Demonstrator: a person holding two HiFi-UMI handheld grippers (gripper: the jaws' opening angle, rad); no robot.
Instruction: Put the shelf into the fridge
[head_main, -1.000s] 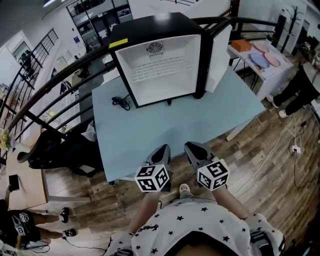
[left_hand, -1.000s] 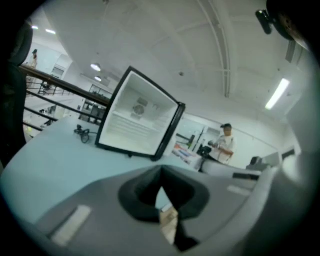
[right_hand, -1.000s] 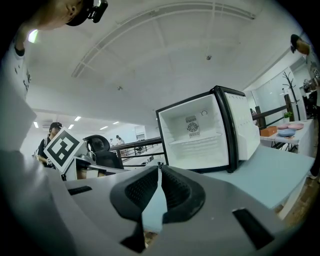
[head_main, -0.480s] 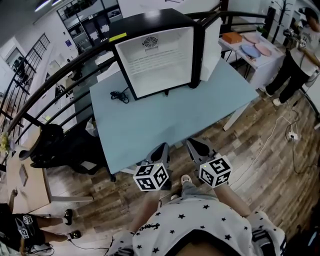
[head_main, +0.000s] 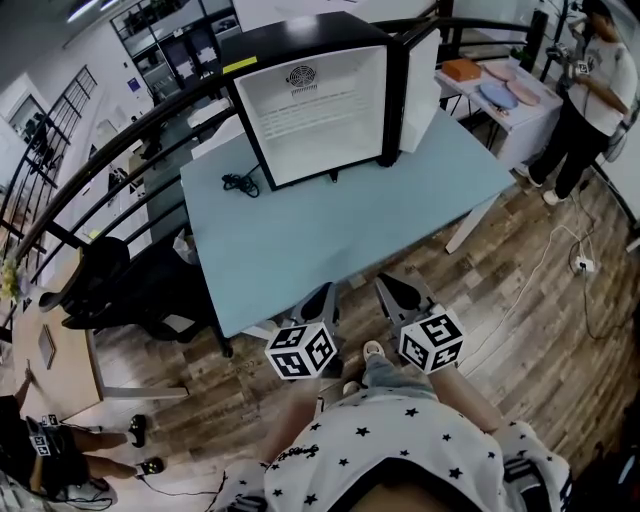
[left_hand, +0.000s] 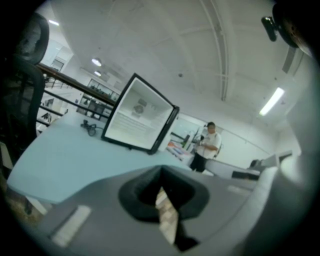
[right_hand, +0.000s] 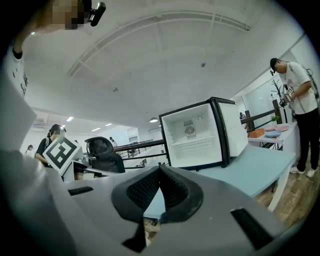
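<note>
Light blue and mostly bare, the surface (head_main: 330, 235) has lots of open room between its near edge and the fridge (head_main: 300, 40) at the far side. I see the fridge standing close to the far edge, with its white door (head_main: 420, 85) swung open to the right. Thin lines run across the white inside about halfway up, and that looks like the shelf (head_main: 318, 108) resting in there, but I cannot be sure. A round vent (head_main: 301, 75) sits high on the back wall inside. A black cable (head_main: 237, 183) lies on the surface just left of the fridge. A yellow label (head_main: 237, 66) is stuck on the fridge's top front edge, but its writing is too small for me to read. My left gripper (head_main: 325, 298) and right gripper (head_main: 390, 292) hang side by side at the near edge, both pointing at the fridge. Both pairs of jaws are pressed together with nothing between them. Each gripper has a cube with black and white squares, and I see no words on them. A wooden floor (head_main: 520, 330) lies all around. A black railing (head_main: 120, 150) runs behind the surface, and a black chair (head_main: 110, 290) sits to the left. A person (head_main: 580, 90) stands by a side table (head_main: 500, 115) at the far right.
</note>
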